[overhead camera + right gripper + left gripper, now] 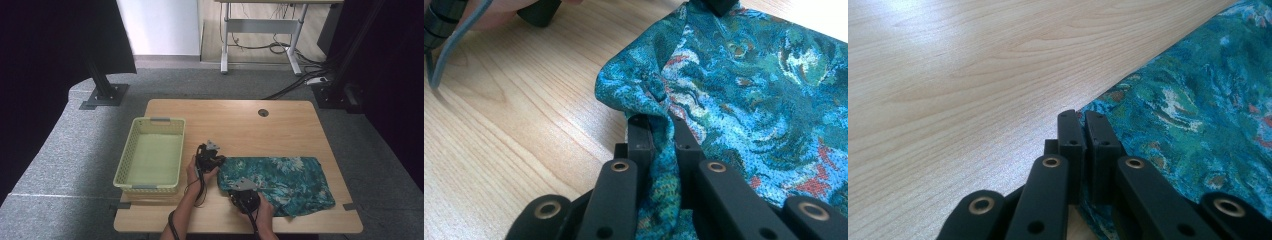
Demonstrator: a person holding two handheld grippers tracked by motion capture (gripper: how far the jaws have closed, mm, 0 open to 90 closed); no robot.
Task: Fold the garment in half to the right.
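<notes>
From the high view, a teal cloth with a leafy printed pattern [280, 182] lies spread over the near right part of the light wooden bench [240, 125]. A pale yellow perforated plastic basket [150, 156] stands well to the left of the cloth, with bare wood between them. The left gripper [214, 159] sits at the cloth's far left corner, and the right gripper [246, 196] rests at the cloth's near left edge; the person's hands reach in from the bottom edge. A grey carpeted floor [65, 150] surrounds the bench.

In the left gripper view, the two black jaws stand almost together, with only a thin slit between their tips. They meet right on the border of the teal cloth [1198, 115], where fabric gives way to bare wood; whether a fold of the cloth is pinched in that slit I cannot tell.

In the right gripper view, the jaws are narrowly closed on a bunched ridge of the teal cloth [749, 100]: fabric rises between the two pads and puckers just beyond the tips. The rest of the cloth spreads away to the right, flat on the wood.
</notes>
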